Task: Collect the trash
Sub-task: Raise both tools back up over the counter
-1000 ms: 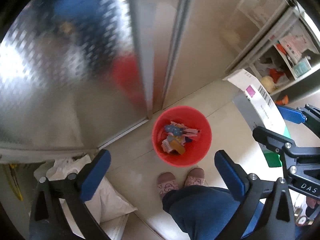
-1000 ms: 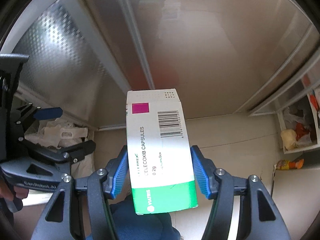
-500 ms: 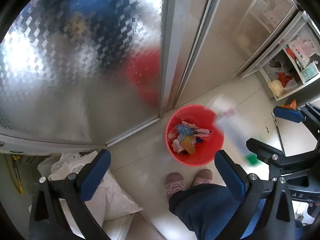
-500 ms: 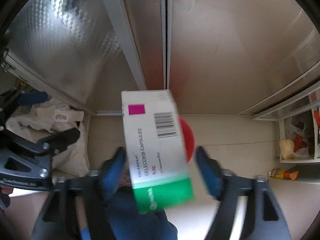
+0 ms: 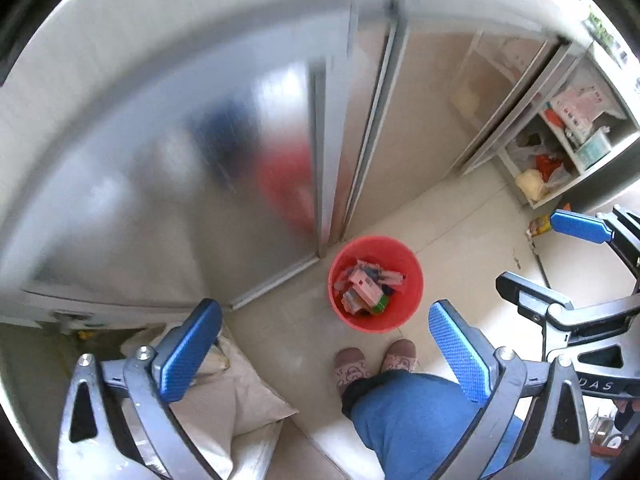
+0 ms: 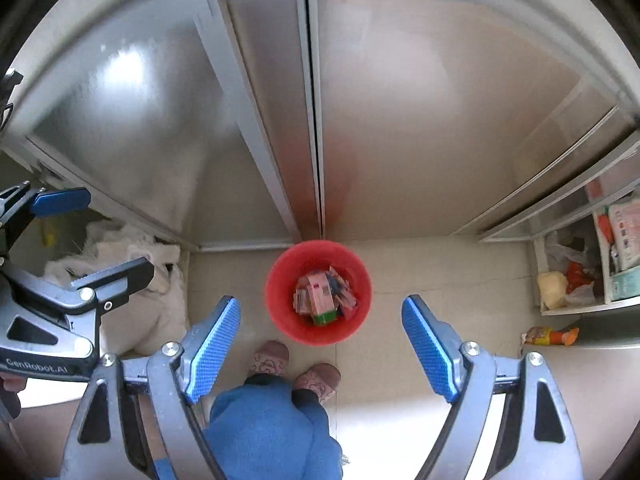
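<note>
Medicine box (image 6: 320,300): white, pink and green, lies on top of the other litter inside the red bucket (image 6: 280,320), no longer held above it as a second ago.
Red bucket: stands on the floor (image 6: 440,280) against the foot of the frosted sliding doors (image 6: 400,120), bare floor open to its right. A person's slippers (image 6: 296,364) sit just in front of it, a blue trouser leg (image 6: 264,432) below.
White sacks (image 6: 132,280): heaped on the floor, left of the bucket.
Shelf unit (image 6: 580,260): to the right, holding bags and packets; a small packet (image 6: 552,336) lies on the floor at its foot.
Right gripper (image 6: 320,344): jaws have just been opening, now wide apart, nothing between them.
Left gripper (image 5: 324,344): jaws spread wide, empty, as before.
</note>
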{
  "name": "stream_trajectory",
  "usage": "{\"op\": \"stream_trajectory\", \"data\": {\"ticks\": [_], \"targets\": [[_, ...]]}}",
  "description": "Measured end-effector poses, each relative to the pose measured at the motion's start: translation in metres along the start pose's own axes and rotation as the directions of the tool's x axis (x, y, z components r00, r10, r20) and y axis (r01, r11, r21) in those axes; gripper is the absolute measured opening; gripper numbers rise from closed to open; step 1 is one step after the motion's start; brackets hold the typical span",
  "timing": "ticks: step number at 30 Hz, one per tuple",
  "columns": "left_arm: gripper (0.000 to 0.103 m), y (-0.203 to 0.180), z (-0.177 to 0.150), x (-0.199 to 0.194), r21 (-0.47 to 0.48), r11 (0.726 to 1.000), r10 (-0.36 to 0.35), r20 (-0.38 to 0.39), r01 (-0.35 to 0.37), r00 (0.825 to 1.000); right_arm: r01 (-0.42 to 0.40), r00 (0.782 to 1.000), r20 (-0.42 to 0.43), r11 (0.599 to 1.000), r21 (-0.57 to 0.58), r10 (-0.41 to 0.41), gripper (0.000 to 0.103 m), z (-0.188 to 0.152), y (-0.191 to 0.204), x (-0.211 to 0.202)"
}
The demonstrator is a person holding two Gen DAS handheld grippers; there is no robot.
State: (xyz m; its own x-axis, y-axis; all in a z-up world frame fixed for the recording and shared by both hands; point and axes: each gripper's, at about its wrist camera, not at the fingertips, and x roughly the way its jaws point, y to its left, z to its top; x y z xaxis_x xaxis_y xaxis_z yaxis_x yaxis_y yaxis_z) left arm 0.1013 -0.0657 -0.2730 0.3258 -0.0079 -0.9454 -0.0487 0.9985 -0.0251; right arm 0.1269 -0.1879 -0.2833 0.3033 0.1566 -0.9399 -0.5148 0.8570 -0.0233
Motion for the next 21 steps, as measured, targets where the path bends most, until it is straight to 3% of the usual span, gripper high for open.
{"op": "stream_trajectory", "data": {"ticks": [11, 21], "targets": [[0.103, 0.011, 0.048, -0.138, 0.069, 0.998, -0.008, 0.160, -0.003, 0.987, 0.045, 0.987, 0.152, 0.998, 0.037, -0.050, 0.084, 0.046, 0.004, -0.132], [0.103, 0.018, 0.051, -0.239, 0.096, 0.995, 0.007, 0.323, -0.040, 0.946, 0.084, 0.948, 0.298, 0.992, 0.088, -0.107, 0.084, 0.052, 0.027, -0.221]]}}
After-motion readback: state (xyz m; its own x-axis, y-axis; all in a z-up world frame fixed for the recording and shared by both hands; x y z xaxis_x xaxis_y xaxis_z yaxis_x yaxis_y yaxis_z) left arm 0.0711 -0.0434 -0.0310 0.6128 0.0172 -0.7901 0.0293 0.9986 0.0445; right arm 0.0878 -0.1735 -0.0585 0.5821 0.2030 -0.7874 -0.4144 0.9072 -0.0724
